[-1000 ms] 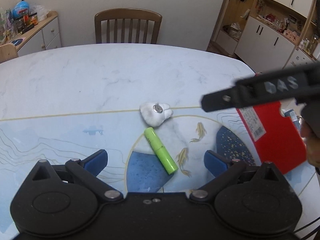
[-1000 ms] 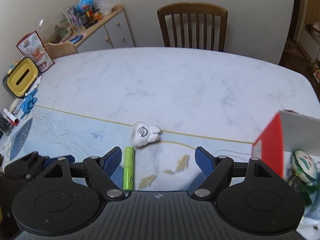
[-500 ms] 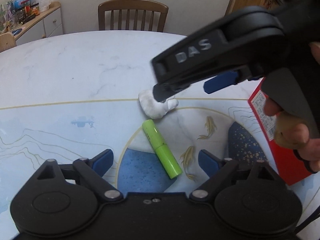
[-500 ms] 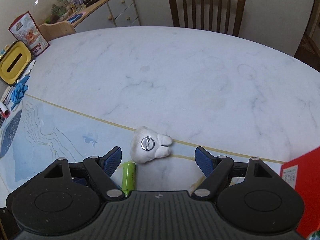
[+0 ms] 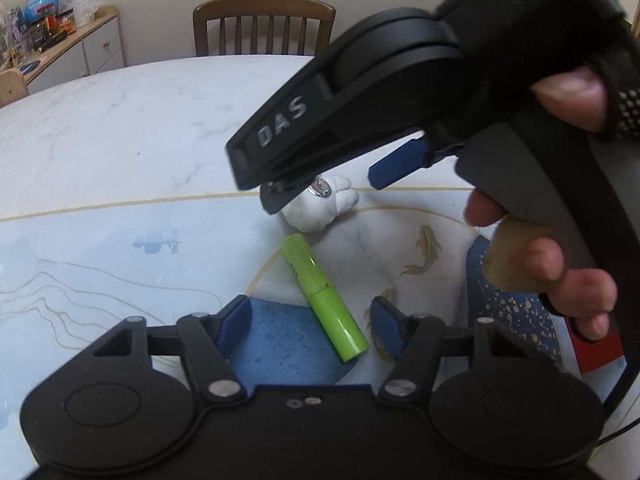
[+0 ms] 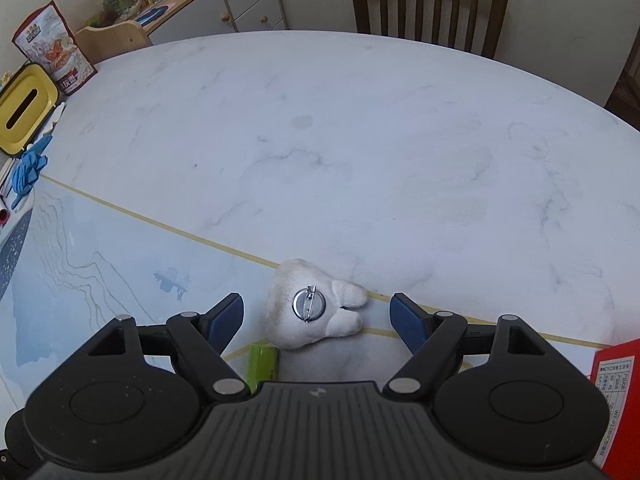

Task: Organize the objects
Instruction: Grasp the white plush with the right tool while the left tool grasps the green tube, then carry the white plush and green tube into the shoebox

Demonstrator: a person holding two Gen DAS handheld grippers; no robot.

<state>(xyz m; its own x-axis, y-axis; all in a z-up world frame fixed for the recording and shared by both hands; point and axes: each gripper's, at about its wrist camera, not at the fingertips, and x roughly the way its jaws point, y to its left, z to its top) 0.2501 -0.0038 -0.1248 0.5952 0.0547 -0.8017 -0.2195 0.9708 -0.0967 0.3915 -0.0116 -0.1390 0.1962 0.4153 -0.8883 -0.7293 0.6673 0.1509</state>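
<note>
Both grippers' fingers (image 6: pixel 224 318) spread, right straddling plush brooch (image 6: pixel 316 306).

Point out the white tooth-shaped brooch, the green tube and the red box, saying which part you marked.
white tooth-shaped brooch (image 6: pixel 308 305): right wrist view, on its round metal pin back.
green tube (image 5: pixel 324 297): left wrist view, on the seam at mid-length.
red box (image 6: pixel 618 396): right wrist view, on its white label, at the frame's edge.

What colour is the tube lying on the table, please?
Lime green tube; the left wrist view shows it best.
</note>
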